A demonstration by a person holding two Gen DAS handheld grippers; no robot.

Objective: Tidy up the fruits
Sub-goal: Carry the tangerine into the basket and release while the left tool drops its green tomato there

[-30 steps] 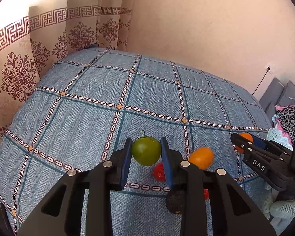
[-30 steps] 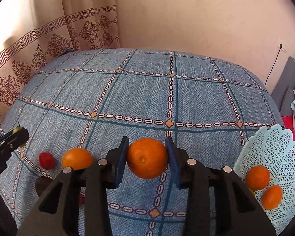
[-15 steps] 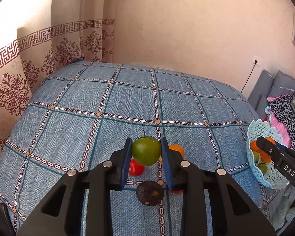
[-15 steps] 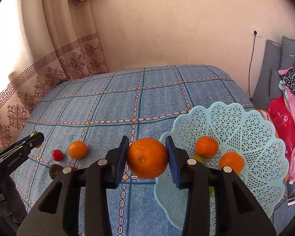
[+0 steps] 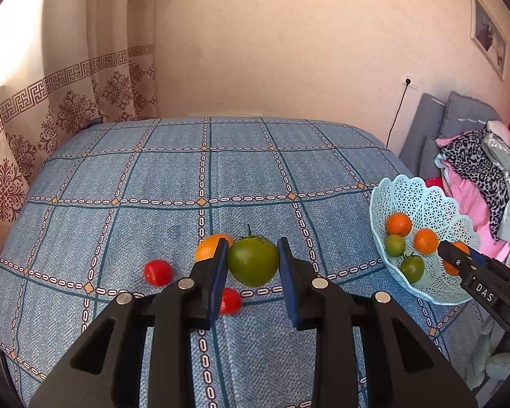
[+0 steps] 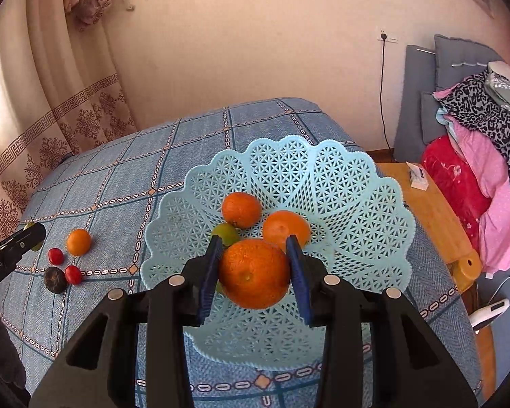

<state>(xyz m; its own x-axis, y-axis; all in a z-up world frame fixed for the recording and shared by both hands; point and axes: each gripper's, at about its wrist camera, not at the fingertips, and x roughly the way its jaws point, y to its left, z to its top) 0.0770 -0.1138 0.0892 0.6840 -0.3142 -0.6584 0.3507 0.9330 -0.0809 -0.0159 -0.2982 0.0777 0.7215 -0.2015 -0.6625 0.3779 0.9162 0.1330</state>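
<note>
My left gripper (image 5: 253, 265) is shut on a green tomato (image 5: 252, 264) and holds it above the blue cloth. My right gripper (image 6: 254, 273) is shut on a large orange (image 6: 254, 273) and holds it over the light blue basket (image 6: 363, 204). The basket also shows at the right of the left wrist view (image 5: 425, 204), with two oranges and green fruits inside. On the cloth lie an orange fruit (image 5: 209, 245), two red tomatoes (image 5: 157, 272) (image 5: 230, 301), and a dark round fruit (image 6: 54, 279).
The bed has a blue checked cover (image 5: 200, 176). A patterned curtain (image 5: 51, 108) hangs at the left. Piled clothes (image 6: 486, 136) and grey cushions (image 6: 421, 78) lie at the right. A wooden surface (image 6: 438, 210) stands behind the basket.
Both grippers have swung to the right with their fruit. The right gripper has moved from beside the basket to over it. The basket has come fully into the left view.
</note>
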